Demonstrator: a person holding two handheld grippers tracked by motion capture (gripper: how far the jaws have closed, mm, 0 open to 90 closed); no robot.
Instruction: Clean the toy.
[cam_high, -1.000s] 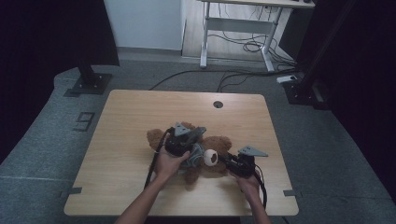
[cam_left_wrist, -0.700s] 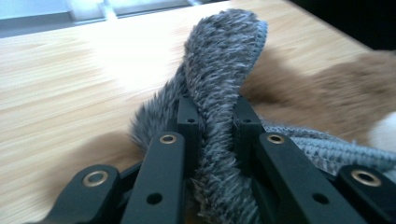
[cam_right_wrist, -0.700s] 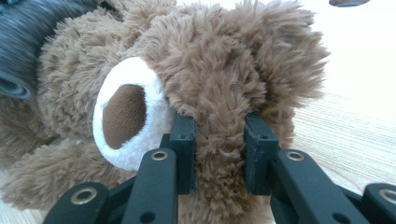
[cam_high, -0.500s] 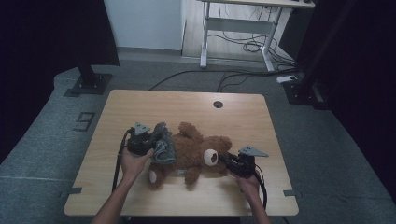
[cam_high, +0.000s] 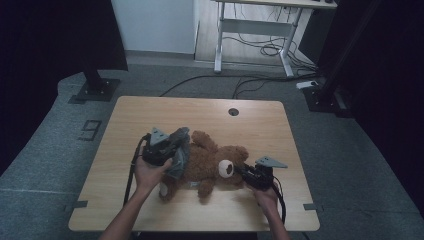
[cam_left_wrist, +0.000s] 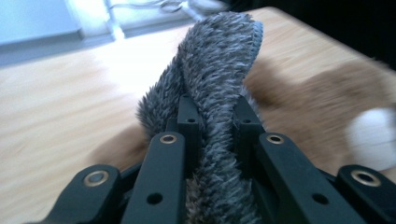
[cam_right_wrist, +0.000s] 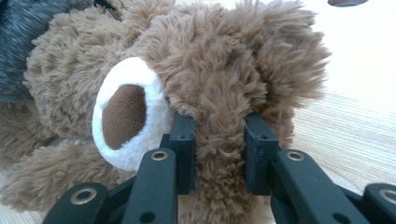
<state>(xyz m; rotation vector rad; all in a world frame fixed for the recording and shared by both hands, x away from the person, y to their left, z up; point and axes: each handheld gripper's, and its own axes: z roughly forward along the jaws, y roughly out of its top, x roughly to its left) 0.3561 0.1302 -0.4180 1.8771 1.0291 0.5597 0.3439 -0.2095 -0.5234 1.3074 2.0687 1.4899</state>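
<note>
Seemingly undressing: in the high view, the teddy bear (cam_high: 210, 162) lies mid-frame on the table (cam_high: 260, 125). Left gripper view: left gripper (cam_left_wrist: 212, 109) clamps the grey garment (cam_left_wrist: 217, 56). Right gripper view: right gripper (cam_right_wrist: 219, 130) pinches the bear's head. Next, pull the garment clear.

1 teddy bear (cam_high: 210, 165), 1 grey cloth (cam_high: 180, 152) (furry), 2 grippers.

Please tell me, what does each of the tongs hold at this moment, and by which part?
The left tongs pinch a fold of the grey furry cloth. The right tongs clamp a tuft of fur on the teddy bear, on its head, beside the muzzle.
</note>
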